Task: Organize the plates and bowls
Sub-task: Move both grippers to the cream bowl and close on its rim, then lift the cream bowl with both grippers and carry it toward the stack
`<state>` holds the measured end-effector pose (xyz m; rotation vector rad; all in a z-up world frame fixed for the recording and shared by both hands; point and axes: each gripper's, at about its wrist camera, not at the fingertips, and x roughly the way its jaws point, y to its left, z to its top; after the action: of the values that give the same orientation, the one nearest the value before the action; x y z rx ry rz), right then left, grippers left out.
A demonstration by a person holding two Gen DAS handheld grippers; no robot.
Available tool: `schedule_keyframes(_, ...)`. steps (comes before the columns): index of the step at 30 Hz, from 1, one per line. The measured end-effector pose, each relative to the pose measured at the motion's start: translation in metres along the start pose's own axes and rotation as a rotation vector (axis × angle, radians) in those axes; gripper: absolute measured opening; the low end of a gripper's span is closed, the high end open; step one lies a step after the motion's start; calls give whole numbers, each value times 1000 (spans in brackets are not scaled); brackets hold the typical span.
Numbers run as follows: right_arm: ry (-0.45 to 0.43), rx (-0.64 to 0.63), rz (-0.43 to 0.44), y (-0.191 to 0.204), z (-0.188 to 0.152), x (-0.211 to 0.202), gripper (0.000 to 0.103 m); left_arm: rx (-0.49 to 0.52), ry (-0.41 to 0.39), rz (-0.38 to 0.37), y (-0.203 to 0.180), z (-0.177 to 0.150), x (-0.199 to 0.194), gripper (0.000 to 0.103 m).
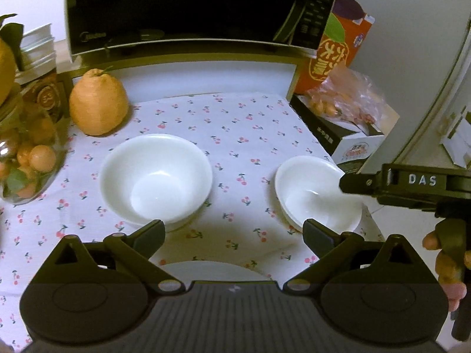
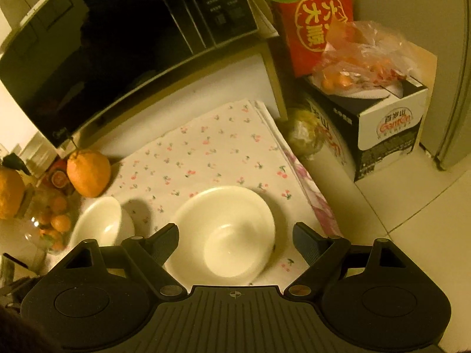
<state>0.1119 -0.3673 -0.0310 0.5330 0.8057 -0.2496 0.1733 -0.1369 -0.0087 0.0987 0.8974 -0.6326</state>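
Note:
Two white bowls stand on a cherry-print cloth (image 1: pixel 235 135). In the left wrist view the larger bowl (image 1: pixel 156 176) is at centre left and the smaller bowl (image 1: pixel 315 194) at the right. A white plate (image 1: pixel 212 270) shows partly under my left gripper (image 1: pixel 234 232), which is open and empty above the cloth. My right gripper (image 1: pixel 350 184) reaches in from the right over the smaller bowl's rim. In the right wrist view my right gripper (image 2: pixel 235 239) is open, straddling the smaller bowl (image 2: pixel 226 232); the other bowl (image 2: pixel 100 223) is to its left.
A microwave (image 1: pixel 182 8) stands at the back. A large orange fruit (image 1: pixel 98 103) and a glass jar of small oranges (image 1: pixel 26 153) are at the left. A red carton (image 1: pixel 338 47), a bag of fruit (image 1: pixel 344 97) and a box (image 1: pixel 347 141) crowd the right. The table edge drops off at the right (image 2: pixel 323 206).

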Motion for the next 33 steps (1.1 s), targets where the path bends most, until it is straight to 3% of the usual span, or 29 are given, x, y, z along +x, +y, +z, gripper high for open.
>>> schedule_keyframes(3, 19, 11, 6, -4, -2, 4, 86, 5, -4, -10, -5, 0, 5, 99)
schedule_keyframes(8, 30, 86, 36, -15, -1, 8, 85, 5, -19, -33, -12, 0, 13, 78)
schedule_keyframes(12, 43, 131, 45, -22, 2, 12, 58, -5, -25, -64, -18, 1, 20, 60)
schedule_keyframes(15, 52, 159, 45, -27, 2, 17, 46, -1, -27, -80, -23, 3, 25, 52)
schedule_keyframes(29, 75, 166, 19, -31, 0, 32, 34, 2, 3, -96, -31, 3, 44, 35)
schedule_keyframes(32, 78, 161, 13, -29, -1, 34, 24, 5, 12, -101, -31, 1, 47, 18)
schedule_keyframes(33, 80, 151, 11, -28, -2, 35, 16, 9, 16, -109, -32, 1, 49, 15)
